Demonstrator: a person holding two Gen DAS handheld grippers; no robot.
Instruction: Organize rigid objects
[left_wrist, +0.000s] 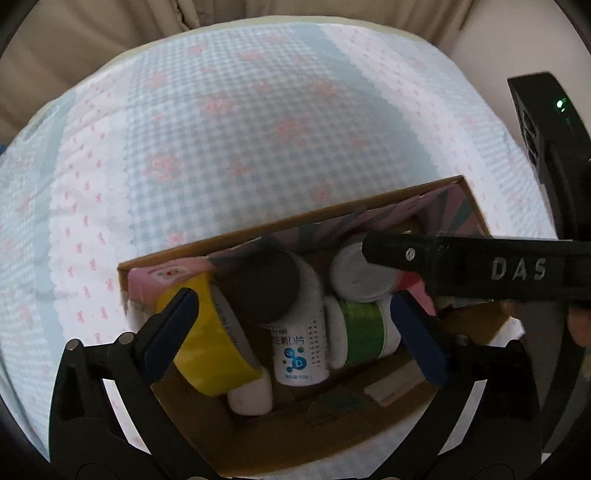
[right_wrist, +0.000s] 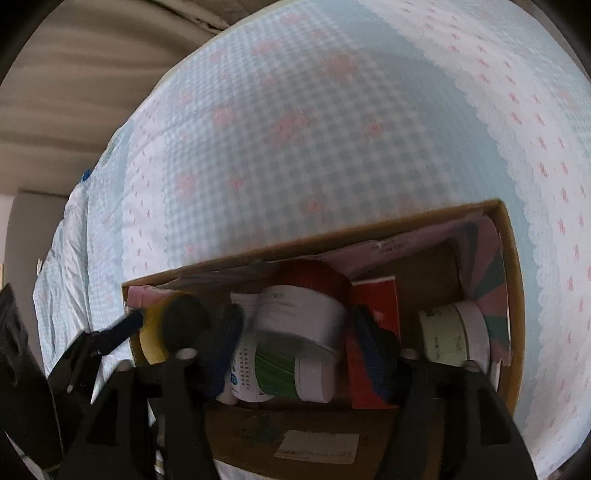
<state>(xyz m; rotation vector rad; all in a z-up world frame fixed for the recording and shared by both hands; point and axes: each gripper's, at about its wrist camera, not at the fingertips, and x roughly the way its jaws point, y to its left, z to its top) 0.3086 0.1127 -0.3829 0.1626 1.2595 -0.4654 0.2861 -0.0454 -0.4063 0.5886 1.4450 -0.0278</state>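
Note:
A cardboard box (left_wrist: 280, 439) on the bed holds several containers: a yellow bottle (left_wrist: 207, 343), a white bottle with a black cap (left_wrist: 291, 317), a green-labelled bottle (left_wrist: 362, 332) and a white jar (left_wrist: 351, 273). My left gripper (left_wrist: 295, 328) is open above the box, its fingers on either side of the bottles, holding nothing. My right gripper (right_wrist: 295, 350) is open around a white jar with a red lid (right_wrist: 299, 314) inside the box (right_wrist: 332, 450); whether it touches the jar is unclear. The right gripper's arm also shows in the left wrist view (left_wrist: 461, 266).
A red carton (right_wrist: 376, 332) and a pale tub (right_wrist: 454, 336) lie in the box's right half, with pink patterned paper (right_wrist: 487, 280) along its far wall. A checked blue and pink bedsheet (left_wrist: 258, 129) lies beyond the box, with curtains behind.

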